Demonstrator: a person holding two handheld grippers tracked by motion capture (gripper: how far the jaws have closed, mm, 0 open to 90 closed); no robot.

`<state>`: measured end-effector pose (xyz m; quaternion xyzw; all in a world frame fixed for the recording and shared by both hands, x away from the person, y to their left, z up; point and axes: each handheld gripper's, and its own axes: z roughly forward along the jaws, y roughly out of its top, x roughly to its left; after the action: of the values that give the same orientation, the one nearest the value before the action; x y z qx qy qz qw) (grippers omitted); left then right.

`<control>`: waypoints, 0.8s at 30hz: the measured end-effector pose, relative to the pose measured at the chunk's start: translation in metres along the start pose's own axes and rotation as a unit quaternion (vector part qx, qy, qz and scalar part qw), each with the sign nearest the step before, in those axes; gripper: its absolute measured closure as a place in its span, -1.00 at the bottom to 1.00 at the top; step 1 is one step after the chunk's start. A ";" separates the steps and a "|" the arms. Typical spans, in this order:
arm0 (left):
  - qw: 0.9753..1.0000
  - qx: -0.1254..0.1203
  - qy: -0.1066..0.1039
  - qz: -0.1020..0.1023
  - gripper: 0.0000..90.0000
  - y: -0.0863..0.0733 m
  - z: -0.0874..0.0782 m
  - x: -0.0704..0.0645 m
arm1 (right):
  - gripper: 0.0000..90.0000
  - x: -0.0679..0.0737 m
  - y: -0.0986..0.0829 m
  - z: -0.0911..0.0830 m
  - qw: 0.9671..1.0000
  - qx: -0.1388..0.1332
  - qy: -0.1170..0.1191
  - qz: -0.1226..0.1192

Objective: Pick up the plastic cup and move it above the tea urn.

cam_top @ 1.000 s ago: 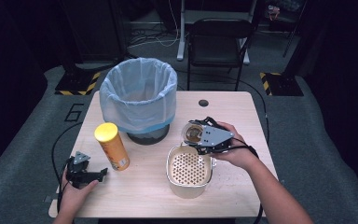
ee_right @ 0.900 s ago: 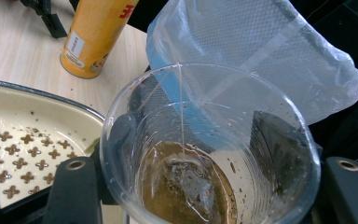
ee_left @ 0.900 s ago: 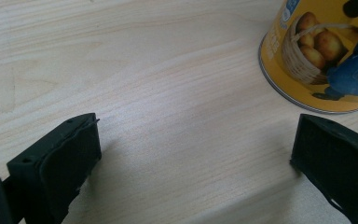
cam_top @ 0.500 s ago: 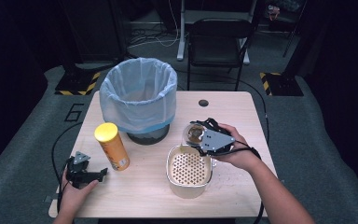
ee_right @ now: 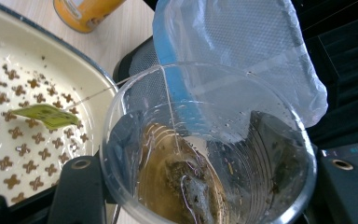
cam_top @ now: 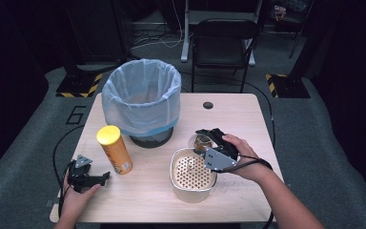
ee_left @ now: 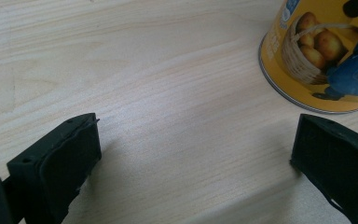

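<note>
My right gripper is shut on a clear plastic cup, held at the far rim of a cream perforated container. In the right gripper view the cup sits between the jaws. It holds brown tea and a wet tea bag. The bag's string runs over the rim to a green tag hanging above the container's holed floor. My left gripper rests open on the table at the front left. Its jaws stand wide apart with nothing between them, beside a yellow crisp can.
A bin with a pale blue liner stands at the back left of the wooden table. The yellow can stands upright in front of it. A black chair is beyond the table's far edge.
My right gripper has brought the cup slightly nearer, closer to the cream container's rim. The left gripper has stayed put.
</note>
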<state>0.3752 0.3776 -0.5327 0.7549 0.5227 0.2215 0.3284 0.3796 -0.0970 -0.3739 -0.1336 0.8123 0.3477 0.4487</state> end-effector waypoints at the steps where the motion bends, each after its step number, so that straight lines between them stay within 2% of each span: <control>1: 1.000 0.000 0.000 0.000 -0.98 0.000 0.000 0.000 | -0.18 0.002 0.000 0.000 1.000 0.004 -0.001 -0.007; 5: 1.000 0.000 0.000 0.000 -0.98 0.000 0.000 0.000 | -0.17 0.006 0.001 0.001 0.999 0.022 -0.011 -0.042; 8: 1.000 -0.001 0.000 0.001 -0.98 0.000 0.000 0.000 | -0.17 0.007 0.002 0.003 0.997 0.038 -0.009 -0.065; 10: 1.000 0.000 0.000 0.000 -0.98 0.000 0.000 0.000 | -0.16 0.009 0.005 0.004 0.994 0.055 -0.012 -0.097; 11: 1.000 0.000 0.000 0.000 -0.98 0.000 0.000 0.000 | -0.16 0.011 0.007 0.004 0.991 0.066 -0.020 -0.118; 13: 1.000 0.000 0.000 0.000 -0.98 0.000 0.000 0.000 | -0.15 0.017 0.010 0.006 0.980 0.090 -0.032 -0.177; 14: 1.000 0.000 0.000 0.000 -0.98 0.000 0.000 0.000 | -0.15 0.019 0.012 0.007 0.973 0.100 -0.034 -0.207; 16: 1.000 0.000 0.000 0.000 -0.98 0.000 0.000 0.000 | -0.14 0.025 0.017 0.008 0.956 0.118 -0.046 -0.265; 17: 1.000 0.000 0.000 0.000 -0.98 0.000 0.000 0.000 | -0.13 0.029 0.018 0.008 0.949 0.127 -0.048 -0.286; 18: 1.000 0.000 0.000 0.000 -0.98 0.000 0.000 0.000 | -0.13 0.031 0.020 0.008 0.940 0.134 -0.050 -0.310; 19: 1.000 0.000 0.000 0.000 -0.98 0.000 0.000 0.000 | -0.12 0.034 0.024 0.009 0.923 0.142 -0.057 -0.354; 20: 1.000 0.000 0.000 0.000 -0.98 0.000 0.000 0.000 | -0.12 0.036 0.026 0.008 0.911 0.148 -0.063 -0.381; 21: 1.000 0.000 0.000 0.000 -0.98 0.000 0.000 0.000 | -0.12 0.040 0.028 0.008 0.902 0.156 -0.071 -0.396; 22: 1.000 0.000 0.000 0.000 -0.98 0.000 0.000 0.000 | -0.11 0.047 0.027 0.009 0.900 0.161 -0.092 -0.396; 23: 1.000 0.000 0.000 0.000 -0.98 0.000 0.000 0.000 | -0.10 0.046 0.028 0.009 0.884 0.174 -0.064 -0.430; 24: 1.000 0.000 0.000 0.000 -0.98 0.000 0.000 0.000 | -0.10 0.048 0.026 0.011 0.885 0.172 -0.068 -0.427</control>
<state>0.3751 0.3775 -0.5327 0.7549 0.5226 0.2217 0.3283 0.3458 -0.0656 -0.4056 -0.3645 0.6911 -0.0144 0.6239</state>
